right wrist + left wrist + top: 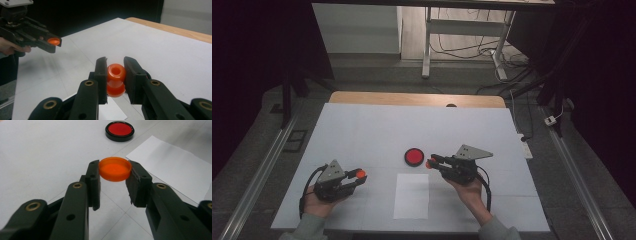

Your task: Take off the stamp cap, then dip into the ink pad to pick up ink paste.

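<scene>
Already both pieces are off the table and in hand. The left gripper [113, 178] is clamped across the rim of an orange cap [115, 168], which sits level between its pads with the hollow side up. The right gripper [115, 80] pinches a small orange bottle [116, 78] by its narrow waist, the open mouth facing away from the hand. In the high view the left gripper [357, 176] and the right gripper [432, 162] point toward each other with a wide gap of bare table between their tips.

So the picking up looks done; what seems left is bringing the two together and fitting the cap onto the mouth of the bottle. Cap and mouth are not yet lined up, so one or both will probably need turning first.

Ahead of the left gripper and a little to its right lies a white sheet of paper [172, 167], and beyond that a red disc in a black rim [119, 130], which sits just beside the tip of the right gripper. Both lie flat on the white table [362, 130], below the level at which the pieces are held, so nothing appears to block the straight path between the grippers.
</scene>
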`<state>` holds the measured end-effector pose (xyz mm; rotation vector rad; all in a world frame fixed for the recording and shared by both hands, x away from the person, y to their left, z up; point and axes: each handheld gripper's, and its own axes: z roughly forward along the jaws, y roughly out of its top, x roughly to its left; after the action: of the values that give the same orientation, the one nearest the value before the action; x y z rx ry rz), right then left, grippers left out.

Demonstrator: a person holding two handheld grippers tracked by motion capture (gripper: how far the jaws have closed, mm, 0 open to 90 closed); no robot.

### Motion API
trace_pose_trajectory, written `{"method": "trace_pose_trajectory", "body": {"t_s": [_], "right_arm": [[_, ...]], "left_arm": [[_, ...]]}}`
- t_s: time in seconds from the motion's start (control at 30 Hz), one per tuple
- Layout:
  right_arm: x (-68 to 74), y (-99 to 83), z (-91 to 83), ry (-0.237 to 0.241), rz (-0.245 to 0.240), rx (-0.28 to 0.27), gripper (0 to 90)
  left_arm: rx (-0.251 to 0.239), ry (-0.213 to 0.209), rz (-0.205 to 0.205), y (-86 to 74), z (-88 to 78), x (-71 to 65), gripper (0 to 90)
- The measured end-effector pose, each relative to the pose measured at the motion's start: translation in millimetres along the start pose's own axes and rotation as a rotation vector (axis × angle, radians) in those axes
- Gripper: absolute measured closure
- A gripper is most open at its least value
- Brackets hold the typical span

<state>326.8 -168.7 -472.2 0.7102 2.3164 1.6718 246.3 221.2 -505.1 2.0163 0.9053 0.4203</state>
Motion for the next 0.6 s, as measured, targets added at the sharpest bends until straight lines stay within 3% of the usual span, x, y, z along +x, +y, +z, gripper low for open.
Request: {"method": "trace_pose_trajectory", "body": {"t_s": [0.6], "right_arm": [[-6.1,7.1,26.8,-0.001,-0.012,0.032,73.7]], "left_arm": [[0.002,-0.003,-0.010,-1.2,1.1,0.0,65.0]]}}
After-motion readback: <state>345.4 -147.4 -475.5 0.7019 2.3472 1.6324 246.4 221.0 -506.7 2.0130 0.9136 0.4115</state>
